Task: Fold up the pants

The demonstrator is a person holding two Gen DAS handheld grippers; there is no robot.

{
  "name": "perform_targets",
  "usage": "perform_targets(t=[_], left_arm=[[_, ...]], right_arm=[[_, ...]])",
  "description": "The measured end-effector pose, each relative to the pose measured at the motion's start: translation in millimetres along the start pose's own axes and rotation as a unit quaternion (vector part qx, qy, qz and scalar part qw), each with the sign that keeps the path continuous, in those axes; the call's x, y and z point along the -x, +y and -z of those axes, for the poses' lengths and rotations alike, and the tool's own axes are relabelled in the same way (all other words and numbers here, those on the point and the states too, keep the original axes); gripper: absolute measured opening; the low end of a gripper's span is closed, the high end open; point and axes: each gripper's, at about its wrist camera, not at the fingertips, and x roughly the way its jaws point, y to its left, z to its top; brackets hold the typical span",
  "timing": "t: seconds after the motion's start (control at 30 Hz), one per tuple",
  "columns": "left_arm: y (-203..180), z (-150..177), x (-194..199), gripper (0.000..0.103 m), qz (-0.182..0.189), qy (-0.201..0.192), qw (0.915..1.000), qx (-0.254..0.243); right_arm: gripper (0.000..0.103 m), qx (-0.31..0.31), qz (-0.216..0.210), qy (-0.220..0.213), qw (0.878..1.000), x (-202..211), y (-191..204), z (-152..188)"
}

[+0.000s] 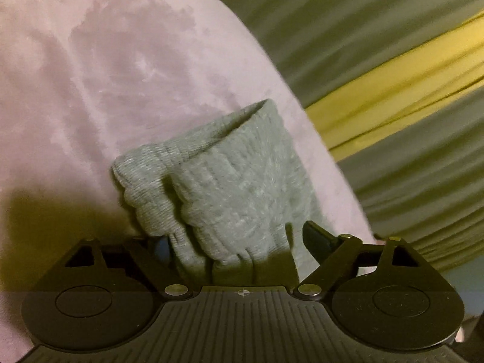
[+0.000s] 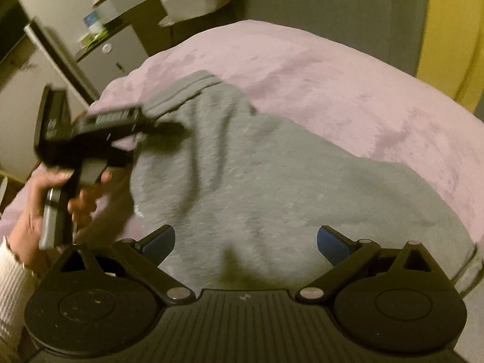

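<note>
Between the fingers of the left gripper (image 1: 239,242) sat a bunched fold of the grey pants (image 1: 230,181), and the right-hand finger (image 1: 317,237) stood a little off the cloth while the other was buried behind it, so whether the pads were pressing could not be told; the fabric rose from the jaws in a ribbed, cuff-like edge, which suggested that a hem or waistband was being gathered there for a fold. The right gripper (image 2: 246,242) was spread wide with nothing between its blue pads (image 2: 331,243), poised over the broad body of the pants (image 2: 272,187), probably to take a second hold or to press the cloth flat. Seen from the right wrist, the left gripper (image 2: 163,127) reached in at the far, banded end of the garment, carried by a hand (image 2: 39,199) with a pale ribbed sleeve (image 2: 12,275) at the wrist. The pants lay spread across a pinkish plush blanket (image 2: 348,90), a soft wide surface that suited laying them out, though one likely to let the cloth drag. Beyond it stood a grey cabinet (image 2: 118,57) with small containers on top and a yellow wall panel (image 2: 444,24). No writing could be read: marks on the left gripper's body and on the containers were too blurred.
</note>
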Motion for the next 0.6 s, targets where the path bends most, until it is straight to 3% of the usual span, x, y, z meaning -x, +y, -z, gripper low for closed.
perform_targets(t=[0.07,0.17,0.43,0.6], left_arm=[[2.4,2.2,-4.0,0.048,-0.017,0.000,0.9995,-0.025],[3.6,7.4,-3.4,0.037,0.001,-0.007,0.9993,-0.036],[-29.9,16.1,12.5,0.029,0.004,-0.017,0.9951,-0.097],[-25.5,14.8,12.9,0.028,0.017,-0.014,0.9972,-0.071]], right_arm=[[0.101,0.009,0.001,0.002,1.000,-3.5,10.0,-2.3],[0.101,0.036,0.017,0.002,0.999,-11.5,31.5,-5.8],[0.101,0.101,0.025,-0.016,0.994,-33.0,92.9,-1.5],[0.101,0.165,0.070,-0.032,0.983,-46.9,124.0,9.5]])
